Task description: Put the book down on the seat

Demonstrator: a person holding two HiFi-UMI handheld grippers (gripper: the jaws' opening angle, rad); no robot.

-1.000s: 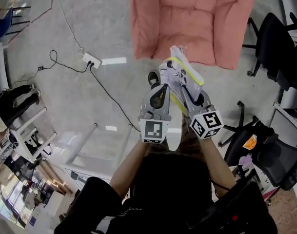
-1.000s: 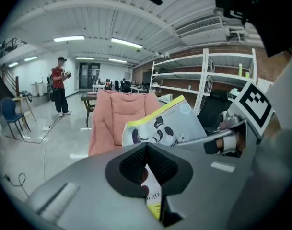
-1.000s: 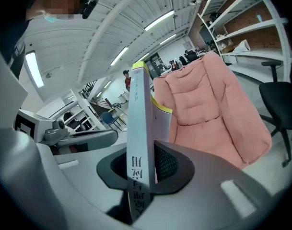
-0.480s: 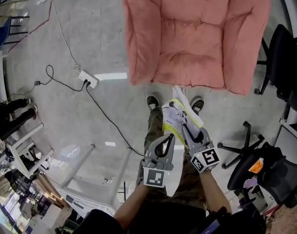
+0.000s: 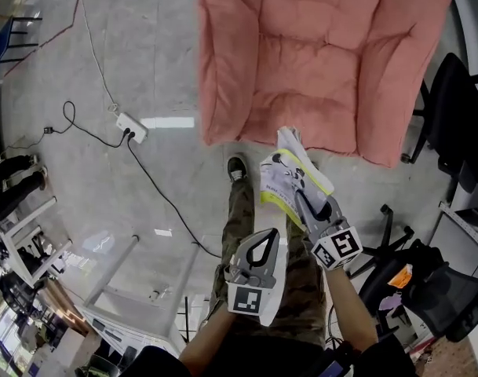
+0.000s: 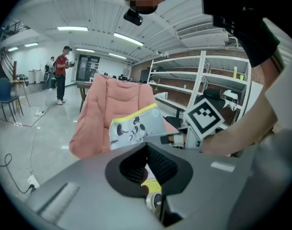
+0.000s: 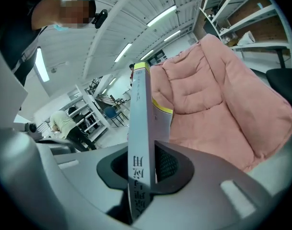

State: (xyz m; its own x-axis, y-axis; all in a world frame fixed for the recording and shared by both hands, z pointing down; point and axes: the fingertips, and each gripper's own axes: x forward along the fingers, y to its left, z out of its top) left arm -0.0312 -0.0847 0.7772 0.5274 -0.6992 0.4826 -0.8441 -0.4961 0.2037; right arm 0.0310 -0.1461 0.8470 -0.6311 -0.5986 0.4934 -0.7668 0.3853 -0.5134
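Observation:
A thin book point(image 5: 290, 183) with a white cartoon cover and a yellow-green edge stands upright in my right gripper point(image 5: 303, 201), which is shut on its lower part; the jaws have just closed a little further on it. In the right gripper view the grey spine point(image 7: 138, 143) runs up between the pads of the right gripper point(image 7: 142, 163). The book hangs just before the front edge of the pink cushioned seat point(image 5: 317, 53). My left gripper point(image 5: 265, 236) is shut and empty, nearer my body and apart from the book. From the left gripper point(image 6: 147, 146) I see the book's cover point(image 6: 136, 131) and the seat point(image 6: 112, 99).
A power strip point(image 5: 131, 126) with its cable lies on the concrete floor at left. Black office chairs point(image 5: 458, 93) stand right of the seat, another point(image 5: 427, 289) at lower right. My shoe point(image 5: 237, 167) is before the seat. Metal shelving point(image 6: 217, 80) stands behind.
Both grippers have come down. The left gripper has drawn back from the book toward my body. The book, still in the right gripper, now sits by the seat's front edge.

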